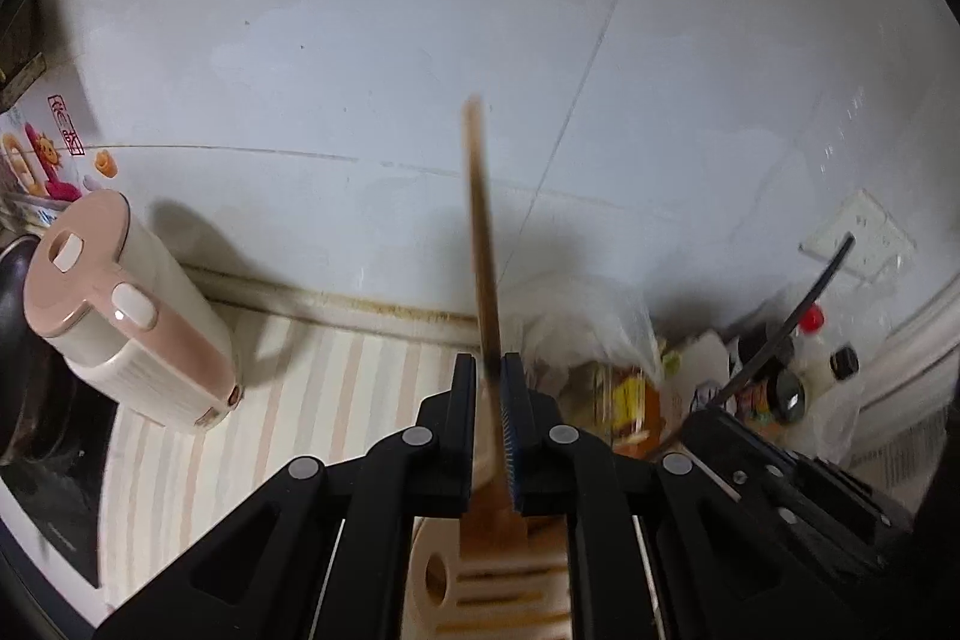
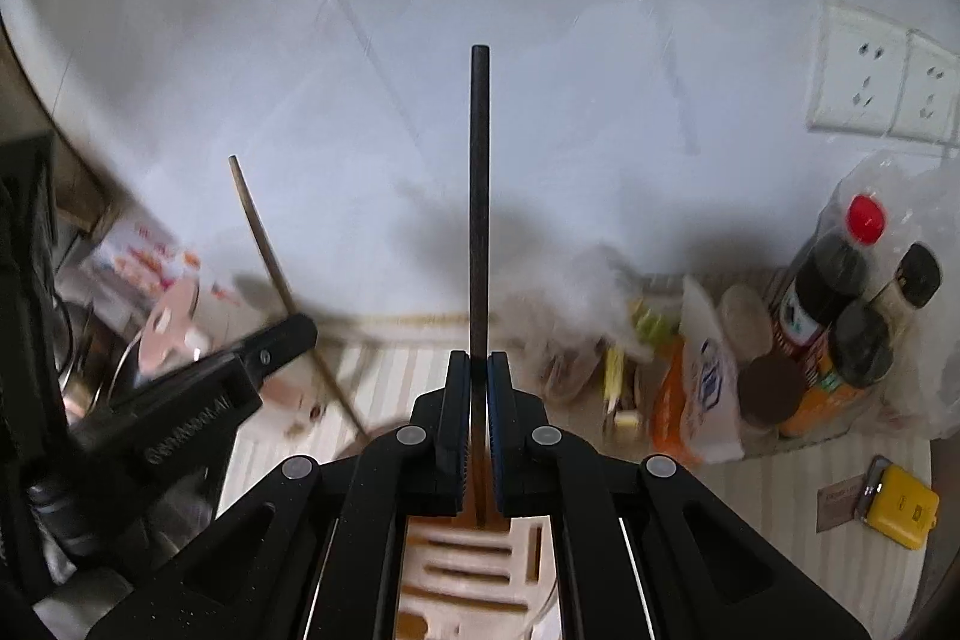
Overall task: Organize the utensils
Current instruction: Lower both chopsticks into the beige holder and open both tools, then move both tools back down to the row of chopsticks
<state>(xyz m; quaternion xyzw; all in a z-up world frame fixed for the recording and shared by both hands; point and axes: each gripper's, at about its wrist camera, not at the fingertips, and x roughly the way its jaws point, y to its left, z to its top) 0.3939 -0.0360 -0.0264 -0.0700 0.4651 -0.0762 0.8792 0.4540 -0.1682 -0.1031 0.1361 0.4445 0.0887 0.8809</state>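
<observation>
My left gripper [image 1: 492,370] is shut on a brown wooden utensil [image 1: 481,232] whose handle points up toward the wall; its wide lower end sits just above a beige slotted holder [image 1: 510,580]. My right gripper [image 2: 479,370] is shut on a thin black utensil handle [image 2: 480,196] that stands upright, its lower end over the same beige slotted holder [image 2: 474,574]. The left gripper [image 2: 282,340] and its wooden utensil [image 2: 282,280] show at the left in the right wrist view. The black handle [image 1: 786,322] and right gripper body show at the right in the left wrist view.
A cream and pink electric kettle [image 1: 126,316] stands on the striped counter [image 1: 336,376] at the left, next to a dark pan [image 1: 24,340]. Plastic bags, sauce bottles [image 2: 840,280] and jars crowd the back right corner. A yellow box [image 2: 900,508] lies at the right. Wall sockets [image 2: 876,76] are above.
</observation>
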